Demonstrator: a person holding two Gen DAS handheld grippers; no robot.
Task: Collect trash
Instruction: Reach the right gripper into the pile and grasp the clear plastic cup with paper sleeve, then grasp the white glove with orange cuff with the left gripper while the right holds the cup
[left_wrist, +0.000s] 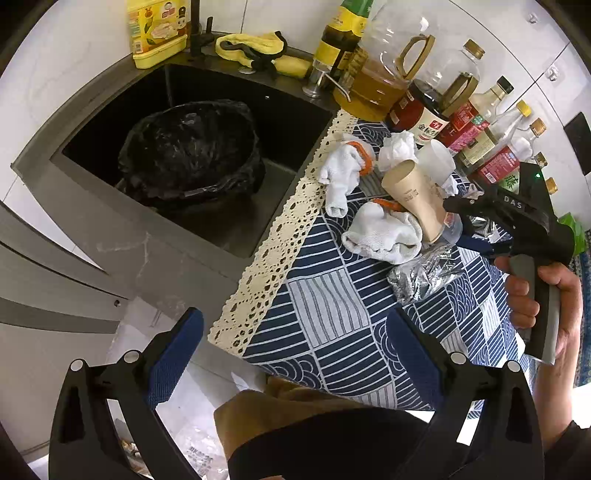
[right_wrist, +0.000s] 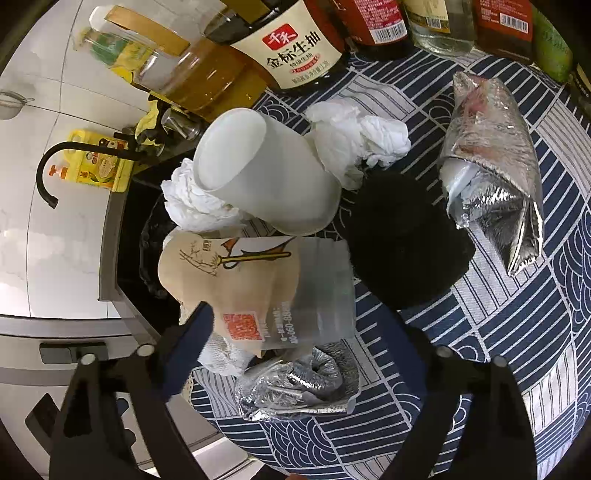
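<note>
Your right hand-held gripper (right_wrist: 295, 354) is hanging over the trash pile with its jaws apart, gripping nothing — one blue pad is lying just beside the brown paper cup (right_wrist: 236, 284), the other is spread wide over the patterned cloth. Below it, crumpled foil wrap (right_wrist: 295, 387) is lying on the worktop (left_wrist: 332, 314). You are lining up a pick, I judge; closing on the cup calls for centring it between the pads first. Your right hand (left_wrist: 535, 291) is holding the handle upright. Your left hand-held gripper (left_wrist: 291, 354) is waiting open near the cloth's lace edge. Farther off, a white cup (right_wrist: 266, 173) and tissues (right_wrist: 362, 136) are lying jumbled, and the lined bin (left_wrist: 188, 147) is standing in the sink.
</note>
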